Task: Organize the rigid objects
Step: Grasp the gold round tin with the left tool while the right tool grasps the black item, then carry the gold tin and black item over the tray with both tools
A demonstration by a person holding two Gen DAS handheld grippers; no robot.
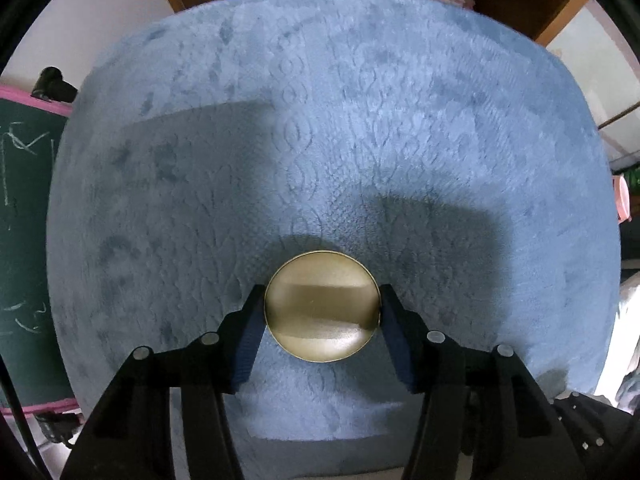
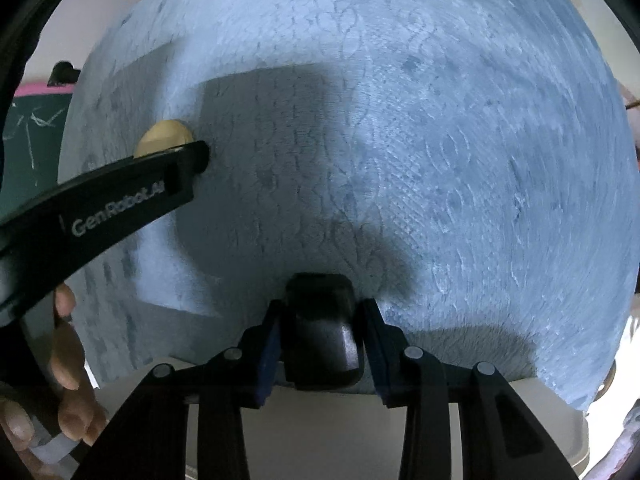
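- While both grippers have a thing between their fingers, nothing yet lies sorted on the blue plush cloth (image 1: 400, 120), so I judge the task to be at an early or middle stage, not near its end.
- The left gripper (image 1: 322, 306) has its blue pads against the two sides of a round brass-coloured tin (image 1: 322, 306), clenched on its rim; the tin sits low over the cloth, and whether it rests on the pile or hangs just above it I cannot tell.
- The right gripper (image 2: 320, 328) is closed on a dark blocky object (image 2: 320, 320), held between both pads near the close edge of the cloth; what the object is I cannot make out.
- From the right wrist view, the left gripper reaches in from the left with the tin showing pale beyond its finger, well apart from the dark object.
- No tray, box or row of placed things is in view, so where the two things are meant to go is not shown.
- What is left, as I judge it: both things must be set down in their places and let go.
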